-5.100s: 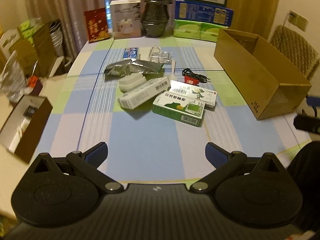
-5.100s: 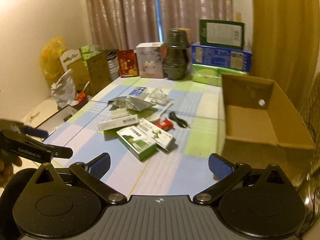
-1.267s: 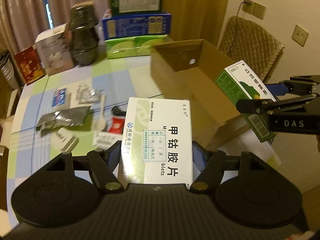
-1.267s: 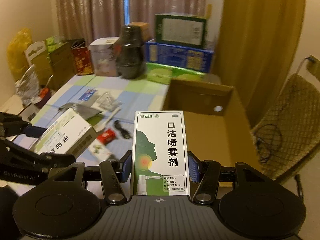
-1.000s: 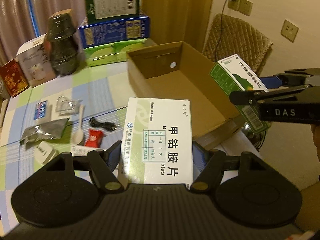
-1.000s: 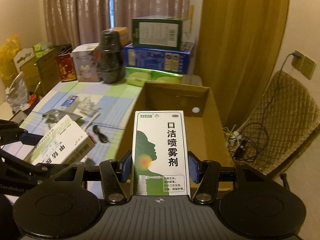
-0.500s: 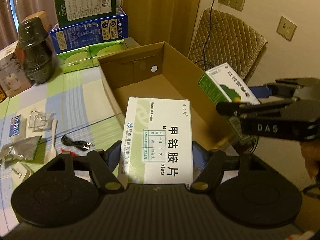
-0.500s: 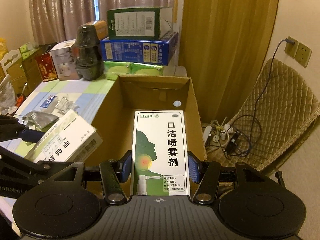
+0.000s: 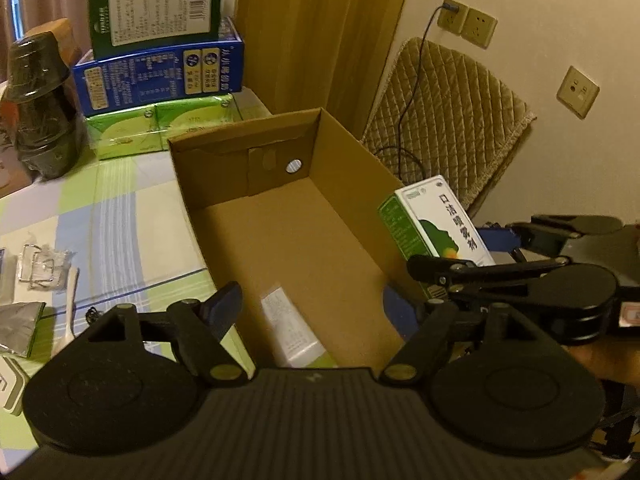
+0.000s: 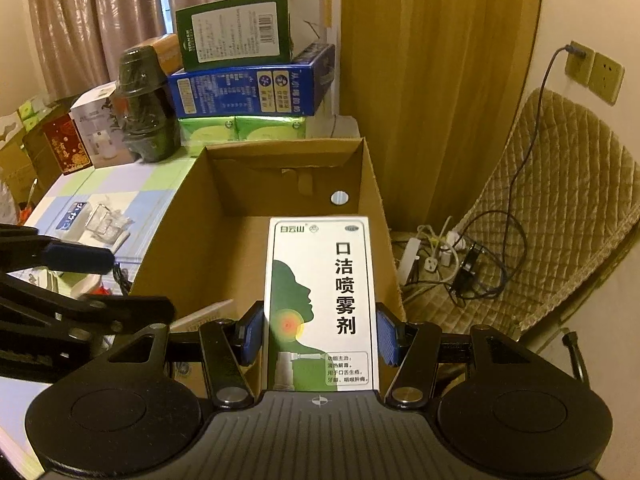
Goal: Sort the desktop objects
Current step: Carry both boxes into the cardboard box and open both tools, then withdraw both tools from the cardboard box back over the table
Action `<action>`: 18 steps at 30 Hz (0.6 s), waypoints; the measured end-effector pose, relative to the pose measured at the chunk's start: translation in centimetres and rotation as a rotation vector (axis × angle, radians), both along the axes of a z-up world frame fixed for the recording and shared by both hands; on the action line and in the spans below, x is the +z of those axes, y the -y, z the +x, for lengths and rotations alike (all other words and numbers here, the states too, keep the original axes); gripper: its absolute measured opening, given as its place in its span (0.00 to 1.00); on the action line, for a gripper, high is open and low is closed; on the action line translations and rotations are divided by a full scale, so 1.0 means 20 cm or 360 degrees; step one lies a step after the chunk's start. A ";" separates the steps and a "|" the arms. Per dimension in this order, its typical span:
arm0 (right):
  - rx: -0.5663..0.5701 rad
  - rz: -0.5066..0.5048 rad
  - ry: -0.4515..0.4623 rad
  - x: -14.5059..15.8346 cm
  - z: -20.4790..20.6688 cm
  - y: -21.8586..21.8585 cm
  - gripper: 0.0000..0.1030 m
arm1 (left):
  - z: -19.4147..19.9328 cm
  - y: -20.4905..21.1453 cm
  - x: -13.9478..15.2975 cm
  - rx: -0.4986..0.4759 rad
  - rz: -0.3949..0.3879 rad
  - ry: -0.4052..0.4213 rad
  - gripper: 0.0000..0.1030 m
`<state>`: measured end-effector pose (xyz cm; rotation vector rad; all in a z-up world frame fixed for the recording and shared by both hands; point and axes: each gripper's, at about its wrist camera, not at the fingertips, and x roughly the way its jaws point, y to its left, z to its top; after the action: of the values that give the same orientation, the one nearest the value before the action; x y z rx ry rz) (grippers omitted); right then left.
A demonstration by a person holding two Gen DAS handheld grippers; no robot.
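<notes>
Sorting looks barely begun: several small items (image 9: 44,268) lie on the table (image 9: 132,224) at nine o'clock. The left gripper (image 9: 310,306) hangs wide open and empty over the cardboard box (image 9: 352,148), where one white medicine box (image 9: 290,330) lies at six o'clock. At three o'clock the right gripper (image 10: 318,338) clamps the green spray box (image 10: 320,300) above the carton, not yet released.

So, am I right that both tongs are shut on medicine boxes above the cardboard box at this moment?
Not quite. Only the right tongs are shut, on the green-and-white spray box. The left wrist view shows the left tongs open and holding nothing, with a white medicine box lying inside the cardboard box.
</notes>
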<state>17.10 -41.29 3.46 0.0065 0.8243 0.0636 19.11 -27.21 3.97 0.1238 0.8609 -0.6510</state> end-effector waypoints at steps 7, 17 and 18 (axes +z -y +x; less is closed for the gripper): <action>-0.0037 0.0116 0.0092 0.02 -0.05 0.01 0.79 | -0.04 -0.20 0.01 0.0096 -0.0011 -0.0002 0.72; 0.0026 0.0215 0.0155 0.12 -0.28 -0.15 0.83 | -0.15 -0.64 0.03 0.0310 0.0018 0.0020 0.79; 0.0043 0.0221 0.0159 0.13 -0.30 -0.18 0.83 | -0.17 -0.69 0.03 0.0337 0.0024 0.0025 0.80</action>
<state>11.16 -37.72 6.05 0.1223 0.7191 0.1457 15.76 -13.36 4.60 0.0501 0.8505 -0.4450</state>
